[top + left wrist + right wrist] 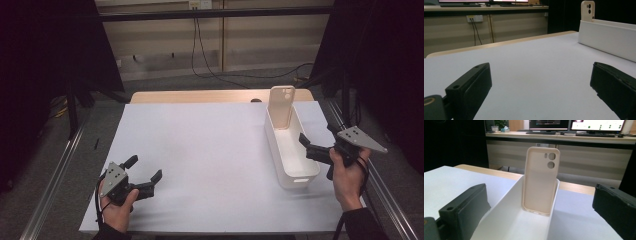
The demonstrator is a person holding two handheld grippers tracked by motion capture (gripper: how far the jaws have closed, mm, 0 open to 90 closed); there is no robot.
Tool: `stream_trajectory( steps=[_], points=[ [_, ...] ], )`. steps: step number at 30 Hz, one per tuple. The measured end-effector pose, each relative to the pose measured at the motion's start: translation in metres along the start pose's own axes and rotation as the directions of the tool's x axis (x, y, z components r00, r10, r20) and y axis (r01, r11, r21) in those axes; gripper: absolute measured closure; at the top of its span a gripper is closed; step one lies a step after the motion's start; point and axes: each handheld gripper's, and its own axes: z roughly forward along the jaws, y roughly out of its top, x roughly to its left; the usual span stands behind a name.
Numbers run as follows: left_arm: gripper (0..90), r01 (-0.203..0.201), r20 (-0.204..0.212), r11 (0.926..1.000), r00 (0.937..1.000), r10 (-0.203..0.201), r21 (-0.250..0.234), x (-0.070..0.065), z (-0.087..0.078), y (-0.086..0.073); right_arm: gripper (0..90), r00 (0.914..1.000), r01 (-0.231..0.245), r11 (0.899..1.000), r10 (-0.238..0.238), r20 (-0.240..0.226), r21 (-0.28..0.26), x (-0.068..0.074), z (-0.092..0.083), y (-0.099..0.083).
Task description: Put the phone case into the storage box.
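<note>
Straight ahead of my right gripper (320, 149), the cream phone case (540, 182) stands upright at the far end of the long white bin (511, 220), leaning against its end wall with the camera holes at the top. My right fingers (464, 210) are spread wide and hold nothing, poised at the bin's near end. To take the case well, I judge I should travel along the bin above its walls, drop in, and close on the case's two long edges near mid-height, squeezing gently since the thin shell looks flexible, then lift straight up so the bin does not tip. My left gripper (136, 176) rests low over the counter (210, 150), well apart from the bin, fingers (471, 85) also spread and empty; it could steady the bin. I read no brand or writing on the case or bin; the distant monitors are too small to read.
</note>
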Motion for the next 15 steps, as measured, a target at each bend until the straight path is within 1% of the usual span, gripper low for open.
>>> stream_trajectory(
  steps=[2, 5, 9, 12, 15],
  points=[
    [3.6, -0.004, -0.003, 1.0000, 1.0000, 0.004, 0.000, 0.000, 0.000, 0.000, 0.0, 0.9999, -0.002, 1.000, 0.002, 0.010, -0.002, 0.002, -0.006, -0.003],
    [3.6, -0.006, -0.005, 1.0000, 1.0000, 0.006, 0.001, 0.000, -0.001, 0.000, 0.0, 0.9995, -0.004, 1.000, 0.005, 0.032, -0.022, 0.006, -0.020, -0.004],
    [3.6, -0.009, -0.003, 1.0000, 1.0000, 0.009, 0.002, 0.001, -0.003, 0.000, 0.0, 0.9992, 0.003, 1.000, -0.002, 0.039, -0.026, 0.010, -0.033, -0.009],
    [3.6, -0.005, -0.019, 1.0000, 0.9998, 0.005, 0.000, 0.004, -0.005, 0.000, 0.0, 0.9993, -0.007, 0.999, 0.008, 0.037, -0.033, 0.014, -0.039, -0.013],
    [3.6, -0.001, -0.023, 1.0000, 0.9997, 0.001, 0.002, 0.004, -0.006, -0.001, 0.0, 0.9994, 0.001, 0.999, 0.001, 0.033, -0.033, 0.020, -0.045, -0.020]
  ],
)
